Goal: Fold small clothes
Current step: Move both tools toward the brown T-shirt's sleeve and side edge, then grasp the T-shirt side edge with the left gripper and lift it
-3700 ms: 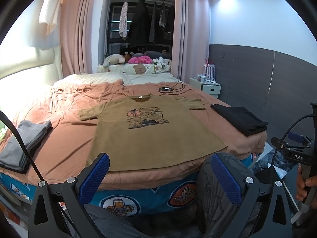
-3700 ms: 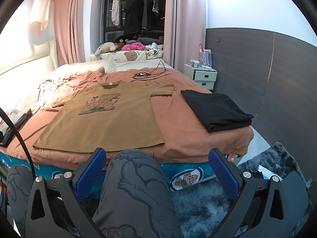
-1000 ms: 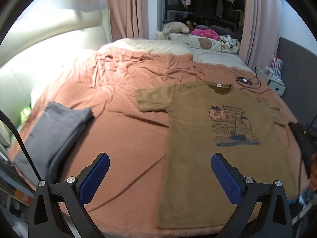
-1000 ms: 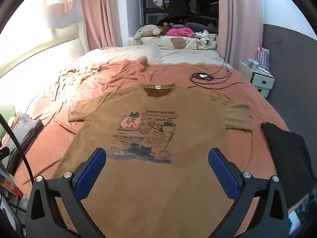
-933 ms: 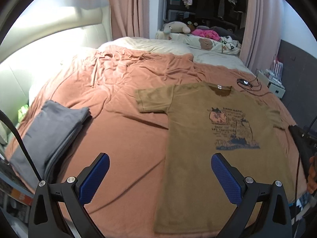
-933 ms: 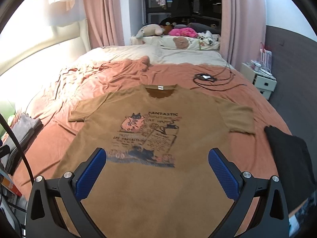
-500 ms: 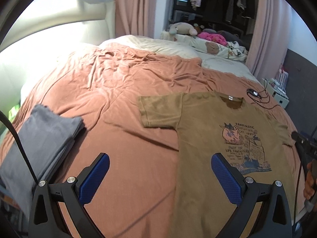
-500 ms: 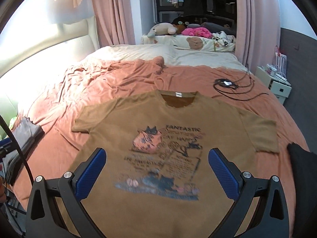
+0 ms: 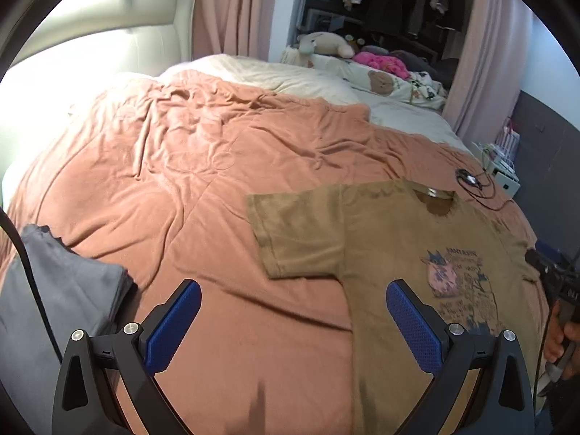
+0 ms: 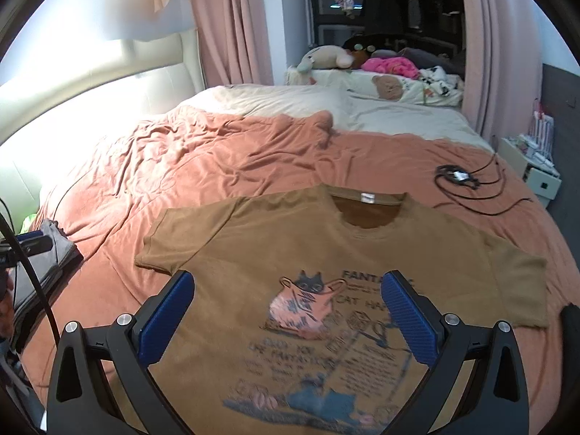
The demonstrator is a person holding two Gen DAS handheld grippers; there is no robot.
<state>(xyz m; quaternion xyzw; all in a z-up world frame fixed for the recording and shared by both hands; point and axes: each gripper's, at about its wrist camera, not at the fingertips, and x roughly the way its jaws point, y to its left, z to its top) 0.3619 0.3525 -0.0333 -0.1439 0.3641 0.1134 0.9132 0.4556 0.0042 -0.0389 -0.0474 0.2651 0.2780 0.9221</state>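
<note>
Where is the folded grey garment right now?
The folded grey garment lies at the bed's near left edge in the left wrist view, on the orange blanket, apart from the brown T-shirt.

We see matt brown cloth t-shirt (image 10: 326, 253), rumpled soft bedspread (image 9: 181, 166), textured blue rubbery fingers (image 9: 413, 322) on black plastic.

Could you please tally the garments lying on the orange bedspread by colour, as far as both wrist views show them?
Brown: 1, the printed T-shirt spread flat.
Grey: 1, the folded garment at the bed's left edge.
Black: 1, a dark garment barely showing at the right edge of the right wrist view.
Total: 3
</note>
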